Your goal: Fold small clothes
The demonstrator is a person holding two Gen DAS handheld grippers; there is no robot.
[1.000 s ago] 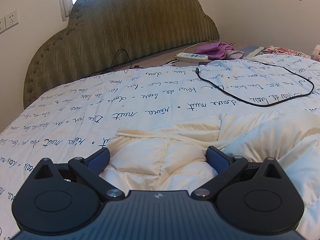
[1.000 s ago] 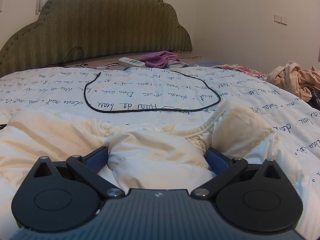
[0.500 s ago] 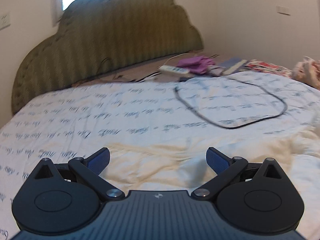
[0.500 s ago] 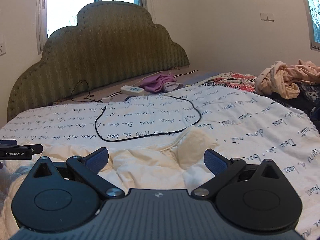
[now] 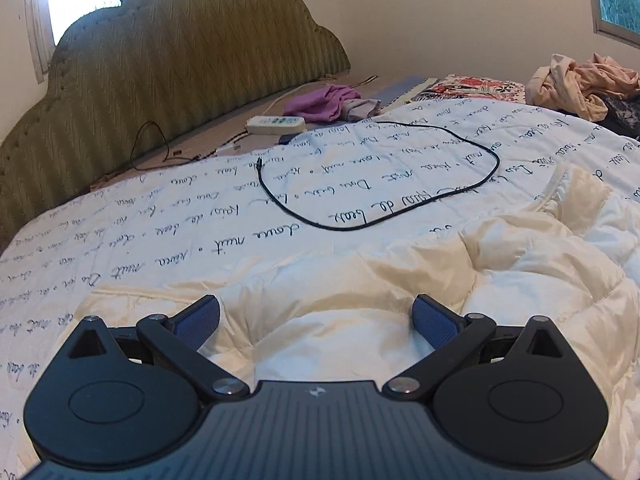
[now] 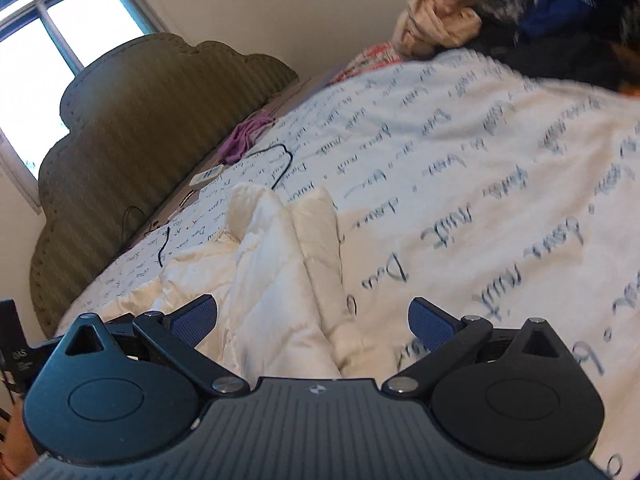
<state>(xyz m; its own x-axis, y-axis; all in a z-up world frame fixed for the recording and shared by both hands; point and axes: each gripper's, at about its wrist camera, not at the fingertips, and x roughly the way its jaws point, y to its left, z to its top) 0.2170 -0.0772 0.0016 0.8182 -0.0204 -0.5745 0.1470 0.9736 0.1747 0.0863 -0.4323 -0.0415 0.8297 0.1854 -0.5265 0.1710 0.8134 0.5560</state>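
Both grippers have lifted and swung rightward off the cream jacket (image 5: 400,280). The left gripper (image 5: 316,318) hangs spread over its near edge; the right gripper (image 6: 312,318), also spread and empty, tilts above its sleeve. Next, probably pinch a sleeve edge firmly before folding inward.

Cream quilted garment (image 5: 400,276) crumpled, lying loose on bedspread (image 5: 200,232)
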